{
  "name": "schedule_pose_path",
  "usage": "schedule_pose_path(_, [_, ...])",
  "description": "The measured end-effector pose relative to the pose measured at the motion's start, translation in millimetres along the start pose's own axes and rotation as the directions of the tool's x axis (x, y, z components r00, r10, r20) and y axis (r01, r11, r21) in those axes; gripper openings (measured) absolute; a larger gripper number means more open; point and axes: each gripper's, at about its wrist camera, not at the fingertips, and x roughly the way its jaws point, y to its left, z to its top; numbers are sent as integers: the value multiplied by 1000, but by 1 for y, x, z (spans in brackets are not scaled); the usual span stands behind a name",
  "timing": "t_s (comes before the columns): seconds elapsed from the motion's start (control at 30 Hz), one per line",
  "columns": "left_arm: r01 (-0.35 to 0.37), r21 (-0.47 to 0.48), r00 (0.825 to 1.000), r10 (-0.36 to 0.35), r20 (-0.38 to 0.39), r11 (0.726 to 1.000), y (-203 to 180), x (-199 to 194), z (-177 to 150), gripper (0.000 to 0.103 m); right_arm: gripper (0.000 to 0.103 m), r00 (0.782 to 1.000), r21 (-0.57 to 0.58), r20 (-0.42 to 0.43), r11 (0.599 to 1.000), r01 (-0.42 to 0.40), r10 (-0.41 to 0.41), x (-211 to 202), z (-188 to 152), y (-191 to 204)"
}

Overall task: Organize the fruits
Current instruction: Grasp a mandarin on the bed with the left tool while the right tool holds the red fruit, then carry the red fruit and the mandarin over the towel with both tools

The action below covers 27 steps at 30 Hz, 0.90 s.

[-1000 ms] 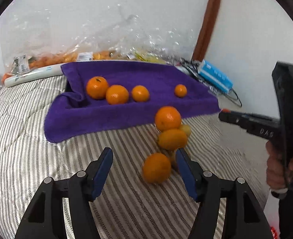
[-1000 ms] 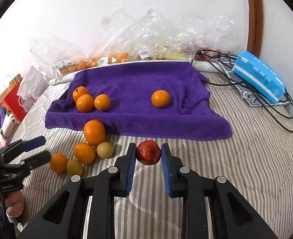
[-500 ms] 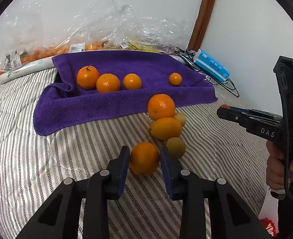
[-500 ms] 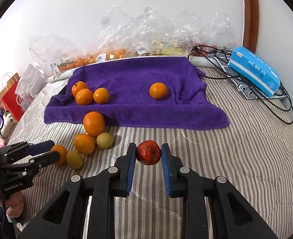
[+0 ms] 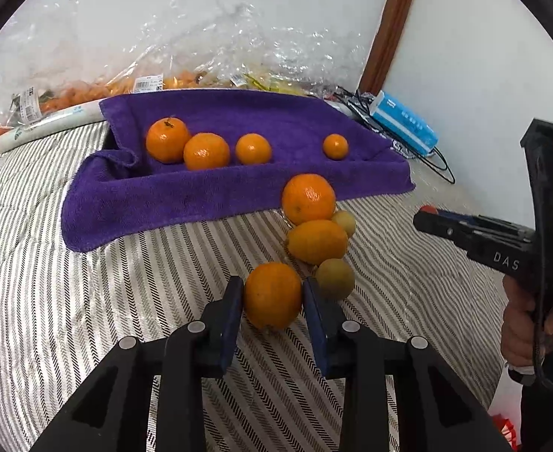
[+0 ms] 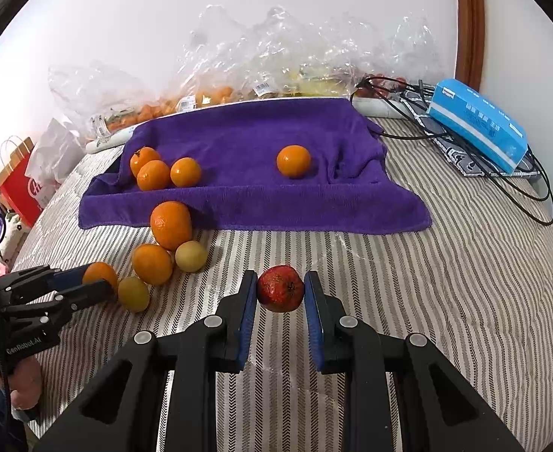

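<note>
Left tongs (image 5: 272, 303): black arms with blue pads, clamped on a round orange citrus fruit (image 5: 272, 295) that sits low over the striped grey-and-white bedspread (image 5: 107, 301); both pads touch its sides.
Loose pile: just beyond the gripped fruit lie a dull yellow-green round fruit (image 5: 334, 278), an oval yellow-orange fruit (image 5: 317, 242), a second small yellow-green fruit (image 5: 345, 222) and a large orange (image 5: 308, 199), bunched together and touching one another, the large orange at the front hem of the towel.
Purple terry towel (image 6: 253, 143): spread over the far part of the bed, its left edge rumpled into a fold.
Row on towel: three oranges (image 6: 154, 175) sit side by side at the left end, touching; a single small orange (image 6: 293, 161) rests well apart to their right.
Right tongs (image 6: 280, 292): same black-and-blue build, closed on a dark red round fruit with a small dimple (image 6: 280, 289), held just above the bedspread in front of the towel's middle.
Back wall: crinkled clear plastic bags with more orange and yellow fruit (image 6: 208, 98) are heaped behind the towel.
Far right: a blue-and-white rectangular packet (image 6: 477, 124) lies tilted on a patterned cloth among black cables (image 6: 517, 196), well apart from the towel.
</note>
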Motion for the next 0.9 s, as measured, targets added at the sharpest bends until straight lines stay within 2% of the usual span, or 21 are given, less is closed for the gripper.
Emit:
schedule_pose_path(0.27, [-17, -38, 999, 19, 45, 999, 7, -7, 2, 31, 25, 1000, 9, 5, 1000, 1, -1, -2, 0, -2])
schedule_pose_path(0.67, [-6, -161, 993, 25, 115, 987, 31, -21, 6, 31, 25, 1000, 6, 10, 1000, 2, -2, -4, -1, -2])
schedule_pose_path(0.9, [-19, -182, 989, 45, 143, 983, 34, -26, 7, 31, 25, 1000, -4, 21, 1000, 4, -4, -7, 1, 0])
